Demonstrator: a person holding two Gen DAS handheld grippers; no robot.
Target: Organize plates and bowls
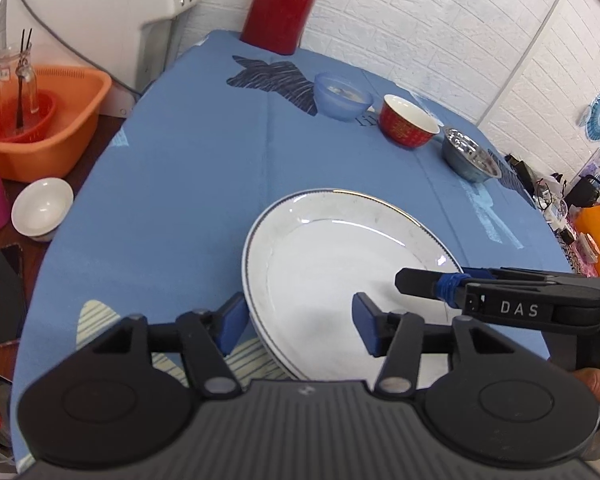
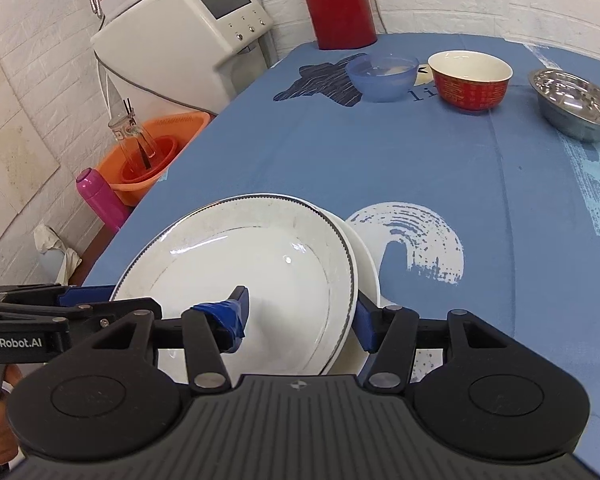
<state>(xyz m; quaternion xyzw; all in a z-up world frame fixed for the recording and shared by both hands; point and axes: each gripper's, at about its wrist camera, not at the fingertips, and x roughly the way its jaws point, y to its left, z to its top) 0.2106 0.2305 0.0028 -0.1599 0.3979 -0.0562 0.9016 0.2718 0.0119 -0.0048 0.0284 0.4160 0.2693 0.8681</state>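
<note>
A white plate with a dark rim (image 1: pixel 340 256) (image 2: pixel 240 264) lies at the near edge of the blue-clothed table (image 1: pixel 180 200). It rests on a plain white plate (image 2: pixel 366 264) that sticks out to the right. My left gripper (image 1: pixel 298 320) is open, its fingers on either side of the top plate's left rim. My right gripper (image 2: pixel 300 316) is open too, astride the right rim, with its taped finger (image 1: pixel 420 280) over the plate's inside. Farther back stand a blue bowl (image 1: pixel 342 98) (image 2: pixel 382 76), a red bowl (image 1: pixel 408 122) (image 2: pixel 470 80) and a steel bowl (image 1: pixel 470 156) (image 2: pixel 572 100).
A red thermos (image 1: pixel 284 4) stands at the table's far end. On a lower brown surface to the left are a small white bowl (image 1: pixel 42 208), an orange basin (image 1: pixel 40 120) holding a glass bottle, a pink bottle (image 2: pixel 100 196) and a phone (image 1: pixel 4 292). A white machine (image 2: pixel 188 32) stands behind.
</note>
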